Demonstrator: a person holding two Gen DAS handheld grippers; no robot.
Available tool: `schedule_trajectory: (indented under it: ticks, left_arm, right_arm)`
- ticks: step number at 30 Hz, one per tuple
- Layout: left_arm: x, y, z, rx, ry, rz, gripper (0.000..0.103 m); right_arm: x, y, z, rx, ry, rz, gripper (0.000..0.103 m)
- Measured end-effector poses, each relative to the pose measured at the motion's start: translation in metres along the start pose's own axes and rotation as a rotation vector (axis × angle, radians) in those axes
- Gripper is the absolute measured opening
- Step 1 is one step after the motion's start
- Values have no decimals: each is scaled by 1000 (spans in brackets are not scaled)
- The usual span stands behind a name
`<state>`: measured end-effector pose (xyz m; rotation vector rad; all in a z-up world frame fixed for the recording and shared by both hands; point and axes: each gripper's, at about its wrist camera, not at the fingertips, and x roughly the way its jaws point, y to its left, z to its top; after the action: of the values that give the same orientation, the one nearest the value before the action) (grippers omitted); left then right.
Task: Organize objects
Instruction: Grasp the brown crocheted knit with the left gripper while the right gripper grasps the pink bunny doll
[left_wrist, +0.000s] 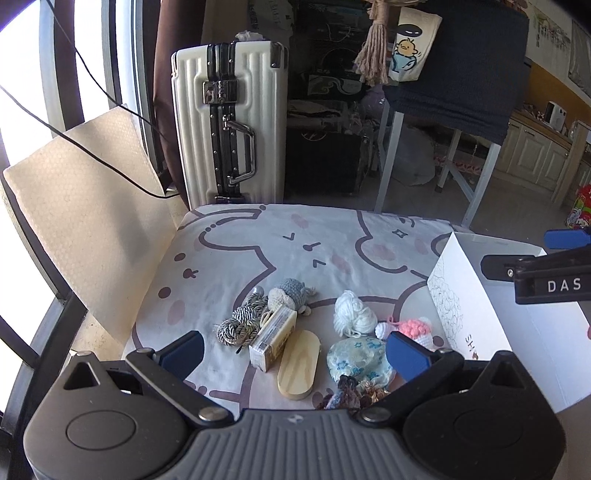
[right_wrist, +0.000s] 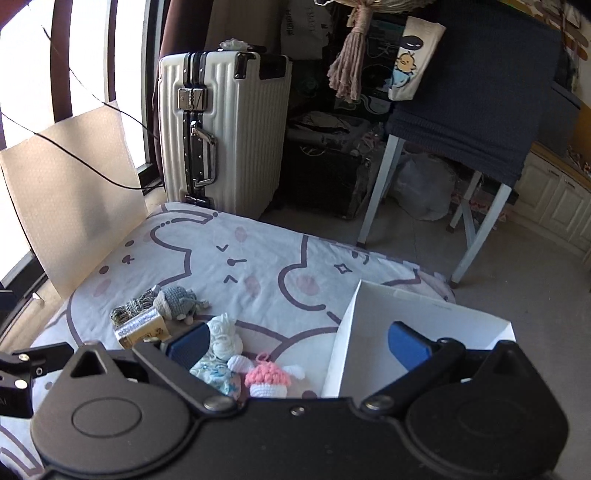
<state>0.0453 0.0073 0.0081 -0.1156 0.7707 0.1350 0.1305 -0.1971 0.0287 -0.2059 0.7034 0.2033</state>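
Small things lie in a cluster on the cartoon-print cushion (left_wrist: 295, 243): a grey cord bundle (left_wrist: 242, 320), a grey crochet toy (left_wrist: 291, 295), a small yellow box (left_wrist: 273, 338), a wooden oval piece (left_wrist: 297, 363), white yarn (left_wrist: 352, 314), a pink crochet mushroom (left_wrist: 417, 328), a blue floral pouch (left_wrist: 356, 360) and a dark trinket (left_wrist: 351, 395). My left gripper (left_wrist: 295, 354) is open above the near items. An open white box (left_wrist: 491, 310) stands to the right. My right gripper (right_wrist: 299, 345) is open, straddling the white box wall (right_wrist: 343, 354), with the yarn (right_wrist: 223, 338) and mushroom (right_wrist: 267, 378) below.
A white suitcase (left_wrist: 231, 122) stands beyond the cushion. A beige panel (left_wrist: 81, 218) leans at the left by the window. A white-legged table with dark cloth (left_wrist: 458, 74) stands at back right over grey floor.
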Motion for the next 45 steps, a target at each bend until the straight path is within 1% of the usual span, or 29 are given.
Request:
schedule_trajectory:
  ticks: [2,4,6,9,11,12,14,16,17,19,22,25,28,30,33,34,36,40,44,45]
  left_arm:
    - [11,-1,0,-18,21,2,103]
    - [22,-1,-3,-38,37,-3,103]
    - [32,-3,-6,-37,56,-23,103]
    - [46,-8,-13,-18,92,-17,103]
    - [55,-11,-18,-11,121,-28,102]
    - [59,-11,-20,-13,135,-28,102]
    - [67,-11,-24,-22,164,-23,101]
    - [78,-9,-28,-40,197,-13,99]
    - [82,-7,-31,-53,211,-10,96]
    - [91,-4,-33,-83,236,-21,93]
    - [101,-4,-37,-116,277,-56,88]
    - [110,-7,-40,-138,314,-82,85]
    - [119,-11,-43,-148,356,-98,85]
    - [125,-14,-47,-151,388,-101,85]
    - [134,-16,-53,-153,428,-103,83]
    - [136,-16,-54,-154,437,-105,80]
    - [140,-16,-56,-158,444,-100,77]
    - [143,-13,-58,-179,449,-99,76]
    - [146,-13,-60,-186,462,-99,75]
    - [146,-14,-61,-183,465,-97,75]
  right_arm:
    - [14,3,3,-56,15,-8,103]
    - [32,5,2,-99,52,-9,103]
    - [49,7,1,-108,106,14,103]
    - [78,8,0,-87,207,42,103]
    - [92,10,-2,-79,250,58,91]
    - [100,10,-3,-82,276,66,82]
    - [112,14,-6,-99,308,73,77]
    - [121,18,-10,-117,338,98,66]
    - [125,19,-11,-112,355,115,62]
    - [134,21,-15,-81,399,159,51]
    - [147,26,-24,-57,474,189,46]
    - [158,31,-33,-64,542,169,40]
    - [169,34,-44,-78,602,120,40]
    - [174,36,-50,-74,629,117,40]
    - [177,39,-54,-92,629,106,44]
    - [178,40,-54,-94,626,101,44]
    - [179,40,-53,-94,616,102,44]
    - [182,34,-51,-63,594,102,44]
    - [183,37,-53,-97,580,105,46]
    - [183,39,-54,-110,578,107,48]
